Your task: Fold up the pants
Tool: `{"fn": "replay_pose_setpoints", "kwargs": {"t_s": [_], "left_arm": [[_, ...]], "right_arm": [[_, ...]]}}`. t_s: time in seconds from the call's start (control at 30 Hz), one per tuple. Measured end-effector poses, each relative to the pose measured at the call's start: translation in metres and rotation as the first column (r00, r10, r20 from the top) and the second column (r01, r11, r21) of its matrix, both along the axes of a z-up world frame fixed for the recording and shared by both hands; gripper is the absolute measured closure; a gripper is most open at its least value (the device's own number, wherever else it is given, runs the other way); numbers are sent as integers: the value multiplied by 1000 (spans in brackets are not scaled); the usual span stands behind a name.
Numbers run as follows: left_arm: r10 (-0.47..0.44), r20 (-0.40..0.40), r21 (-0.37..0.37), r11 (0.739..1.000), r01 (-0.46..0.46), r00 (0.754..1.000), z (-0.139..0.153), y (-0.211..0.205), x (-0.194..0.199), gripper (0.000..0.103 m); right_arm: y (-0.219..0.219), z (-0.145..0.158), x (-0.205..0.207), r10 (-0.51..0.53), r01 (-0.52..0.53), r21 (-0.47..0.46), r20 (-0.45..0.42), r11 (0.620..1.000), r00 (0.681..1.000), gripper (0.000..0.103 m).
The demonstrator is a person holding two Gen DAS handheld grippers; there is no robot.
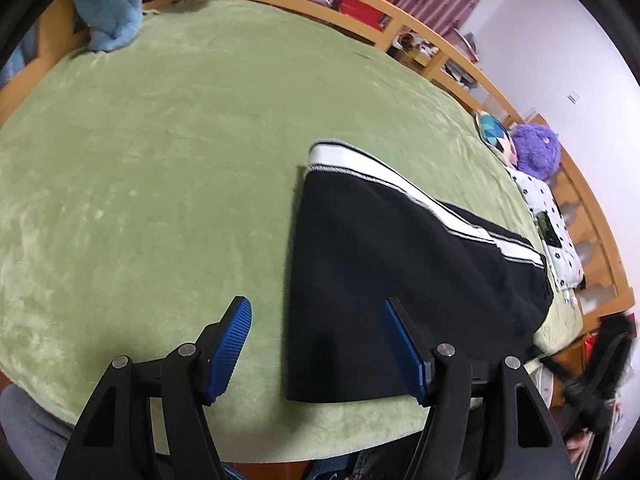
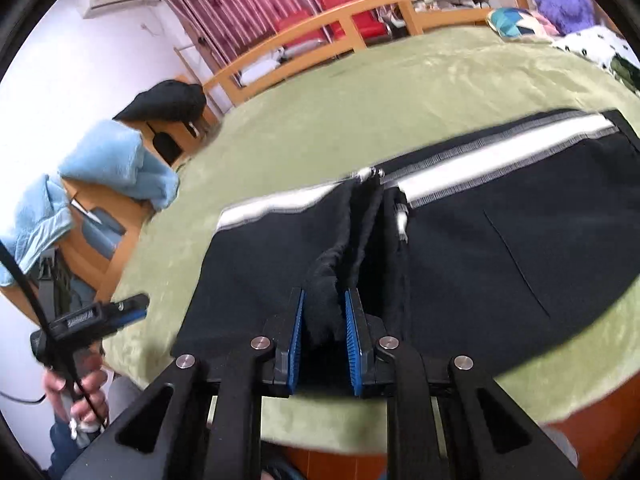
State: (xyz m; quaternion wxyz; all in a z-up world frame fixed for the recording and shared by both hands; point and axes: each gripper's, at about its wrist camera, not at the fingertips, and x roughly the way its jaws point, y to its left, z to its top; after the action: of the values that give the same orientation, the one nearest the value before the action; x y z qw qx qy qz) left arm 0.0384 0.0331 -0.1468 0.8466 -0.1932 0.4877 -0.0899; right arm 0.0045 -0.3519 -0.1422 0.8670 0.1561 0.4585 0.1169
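Green blanket (image 1: pixel 160 160) bare leftward; right claw (image 2: pixel 325 304) pinches pants (image 2: pixel 480 248) edge; left claw (image 1: pixel 316 312) gapes.

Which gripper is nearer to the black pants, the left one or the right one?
Right. The right gripper is shut on a bunched fold of the black pants. The left gripper is open above the pants' near corner, gripping nothing.

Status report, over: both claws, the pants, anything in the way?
Right claw shut on a bunch of black pants. Left claw open above pants edge, gripping nothing. Pants lie on green blanket. Nothing in the way.
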Motion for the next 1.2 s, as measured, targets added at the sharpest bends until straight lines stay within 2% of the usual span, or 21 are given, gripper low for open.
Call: {"fn": "replay_pose_setpoints", "kwargs": {"t_s": [0.07, 0.13, 0.23, 0.3, 0.37, 0.43, 0.57, 0.6, 0.67, 0.73, 0.77, 0.8, 0.87, 0.93, 0.97, 1.03, 1.07, 1.1, 1.13, 1.2], "left_arm": [[-17, -34, -7, 1000, 17, 999, -9, -1, 5, 37], [-31, -84, -8, 1000, 30, 996, -17, -4, 10, 37], [-40, -89, 5, 999, 41, 995, -21, -1, 8, 37], [-30, -78, 17, 999, 32, 996, -25, 3, 5, 37], [-26, -102, 19, 999, 28, 994, -34, 6, 6, 37], [-20, -125, 3, 1000, 20, 992, -41, 10, 7, 37], [-5, -105, -38, 999, 1, 994, -41, 20, 8, 37], [-3, -102, -42, 999, -1, 995, -39, 22, 9, 37], [1, -93, -52, 999, -5, 996, -37, 26, 11, 37], [1, -86, -70, 998, -7, 996, -36, 30, 14, 37], [4, -86, -76, 997, -11, 996, -36, 30, 15, 37], [10, -87, -85, 996, -18, 996, -35, 31, 16, 37], [12, -85, -108, 994, -21, 996, -35, 32, 17, 37], [6, -83, -110, 994, -16, 997, -35, 30, 19, 37], [3, -80, -105, 994, -11, 997, -36, 28, 19, 37], [-7, -80, -88, 996, 0, 997, -36, 23, 21, 37], [-14, -82, -81, 997, 8, 997, -36, 20, 22, 37], [-22, -79, -79, 997, 16, 997, -35, 17, 24, 37], [-30, -74, -74, 997, 24, 997, -34, 14, 26, 37], [-50, -68, -60, 997, 46, 996, -32, 4, 34, 37]], "right_arm": [[10, -39, 9, -7, -6, -91, -140, 996, 990, 79], [17, -56, 14, 9, -33, -117, -195, 993, 981, 79], [16, -34, 17, 41, -57, -113, -135, 992, 990, 69], [12, -15, 21, 23, -29, -110, -54, 994, 998, 34], [7, -3, 36, 3, 1, -132, 24, 991, 1000, 29], [4, -6, 62, -23, 25, -138, 20, 990, 1000, 29], [-5, -29, 113, -92, 92, -89, 5, 992, 996, 29], [-7, -37, 122, -95, 94, -72, -17, 993, 995, 29], [-6, -58, 148, -67, 67, -6, -116, 998, 991, 29], [0, -73, 166, -34, 39, 21, -194, 999, 980, 40], [3, -73, 171, -24, 20, -22, -185, 1000, 982, 53], [6, -69, 174, -5, -4, -57, -155, 998, 988, 73], [-2, -51, 173, 26, -27, -13, -68, 1000, 997, 83], [-17, -37, 171, -12, 13, 65, -13, 998, 1000, 83], [-19, -37, 174, -26, 27, 50, -19, 998, 999, 82], [-12, -50, 182, -24, 21, -42, -72, 999, 997, 77], [-6, -63, 186, -20, 8, -98, -124, 995, 992, 64], [-3, -73, 187, -15, -9, -137, -168, 991, 986, 60], [-2, -77, 181, -4, -22, -136, -184, 991, 983, 60], [-7, -71, 164, -17, -3, -132, -146, 991, 989, 59]]}}
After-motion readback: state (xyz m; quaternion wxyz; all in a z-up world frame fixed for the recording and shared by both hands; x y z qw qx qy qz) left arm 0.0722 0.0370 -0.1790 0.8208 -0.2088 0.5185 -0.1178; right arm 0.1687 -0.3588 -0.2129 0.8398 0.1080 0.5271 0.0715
